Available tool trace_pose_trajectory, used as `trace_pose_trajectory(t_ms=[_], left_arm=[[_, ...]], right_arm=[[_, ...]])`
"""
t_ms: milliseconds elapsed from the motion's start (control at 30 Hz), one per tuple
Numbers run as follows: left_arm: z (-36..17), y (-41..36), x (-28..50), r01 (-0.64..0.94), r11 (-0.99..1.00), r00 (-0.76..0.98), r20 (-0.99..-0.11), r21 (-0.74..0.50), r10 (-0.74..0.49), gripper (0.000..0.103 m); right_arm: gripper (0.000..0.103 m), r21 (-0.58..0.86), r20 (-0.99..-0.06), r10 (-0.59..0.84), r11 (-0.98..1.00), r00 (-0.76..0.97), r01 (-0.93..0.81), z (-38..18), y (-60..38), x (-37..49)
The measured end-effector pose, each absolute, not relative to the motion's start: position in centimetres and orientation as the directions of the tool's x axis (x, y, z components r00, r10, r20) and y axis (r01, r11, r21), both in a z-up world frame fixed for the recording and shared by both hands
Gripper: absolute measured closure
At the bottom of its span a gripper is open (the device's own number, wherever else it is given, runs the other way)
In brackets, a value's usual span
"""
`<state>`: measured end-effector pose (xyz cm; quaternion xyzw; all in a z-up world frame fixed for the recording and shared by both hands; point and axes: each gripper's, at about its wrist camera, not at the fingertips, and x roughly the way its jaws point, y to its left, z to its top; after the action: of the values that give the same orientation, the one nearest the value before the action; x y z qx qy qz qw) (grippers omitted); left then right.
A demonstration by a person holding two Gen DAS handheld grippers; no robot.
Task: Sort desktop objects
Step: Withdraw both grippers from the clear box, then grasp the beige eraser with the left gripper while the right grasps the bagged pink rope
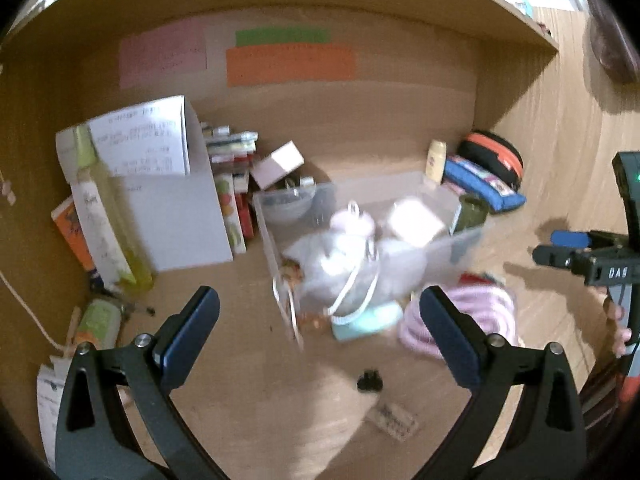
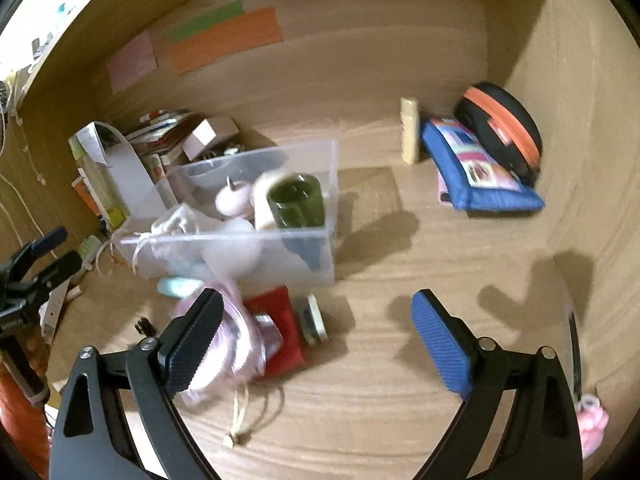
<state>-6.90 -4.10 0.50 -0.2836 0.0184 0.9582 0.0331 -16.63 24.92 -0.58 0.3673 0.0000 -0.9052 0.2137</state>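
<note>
Both hand-held grippers wide, empty | clear bin (image 2: 256, 240) contents blurred | pink toy (image 2: 592, 424) cut off at edge

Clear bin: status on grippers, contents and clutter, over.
Left gripper and right gripper open, empty. Clear bin holds green cup, pouch. Pink cord, red pouch loose in front.
</note>
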Motion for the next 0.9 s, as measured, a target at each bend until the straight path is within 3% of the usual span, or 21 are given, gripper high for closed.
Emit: trace_pose_trajectory(t_ms=[533,900], left_arm=[[-5.6,-2.8,-4.3,-0.165,-0.986,-0.704,-0.695,-0.037,0.145,0.002],[-6.7,0.1,-4.4,-0.316,-0.948,-0.651,-0.734,0.034,0.191,0.002]], right_arm=[[0.009,0.133,-0.711,-0.383,-0.897,-0.590,0.421,-4.4,25.2,-11.8],[0.009,0.061,-0.721,-0.439,-0.811,-0.536,0.582,-3.6,20.3,-11.7]])
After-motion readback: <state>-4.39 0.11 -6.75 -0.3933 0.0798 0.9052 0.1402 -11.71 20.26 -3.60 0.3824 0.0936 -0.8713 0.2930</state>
